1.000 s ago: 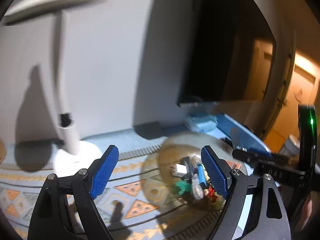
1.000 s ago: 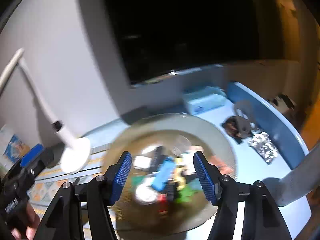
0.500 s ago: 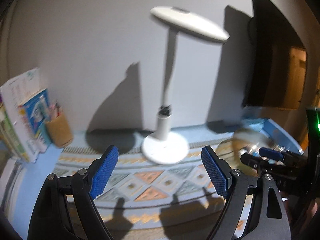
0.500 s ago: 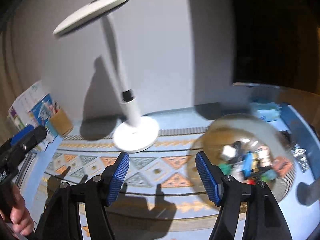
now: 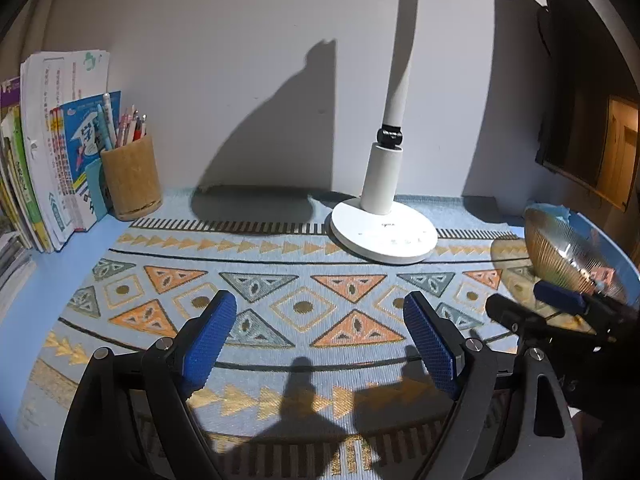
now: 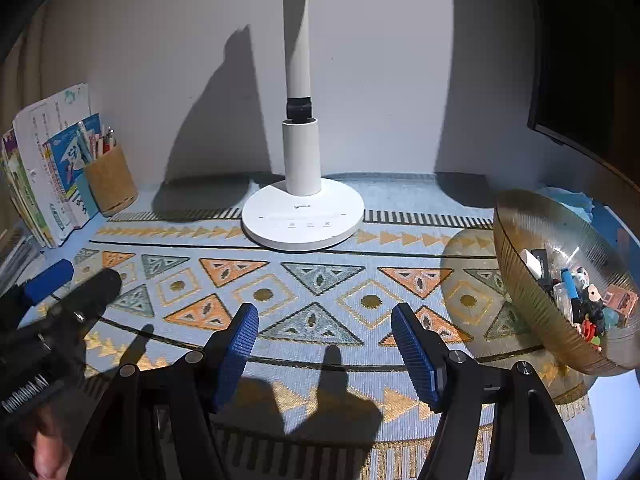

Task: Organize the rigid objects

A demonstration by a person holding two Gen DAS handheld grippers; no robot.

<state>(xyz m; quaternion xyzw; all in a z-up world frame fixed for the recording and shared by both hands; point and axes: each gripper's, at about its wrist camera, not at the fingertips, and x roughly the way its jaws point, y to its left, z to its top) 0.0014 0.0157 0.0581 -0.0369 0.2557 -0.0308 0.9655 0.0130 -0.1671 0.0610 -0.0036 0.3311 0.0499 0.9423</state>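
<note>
A ribbed amber glass bowl (image 6: 532,300) sits at the right of the patterned mat (image 6: 320,280) and holds several small items: a white block, a blue pen-like piece, black, red and pink bits (image 6: 580,300). The bowl also shows at the right edge of the left wrist view (image 5: 560,252). My left gripper (image 5: 320,344) is open and empty above the mat's front. My right gripper (image 6: 324,352) is open and empty, left of the bowl. Each gripper shows at the edge of the other's view.
A white desk lamp (image 6: 302,216) stands at the back middle of the mat. A wooden pen cup (image 5: 130,180) and upright books (image 5: 44,152) stand at the back left. A dark screen (image 6: 580,60) hangs at the right. The wall is close behind.
Both grippers have swung left and pulled back from over the bowl. The bowl moved from the view centres to the right edge; the lamp, pen cup and books came into view.
</note>
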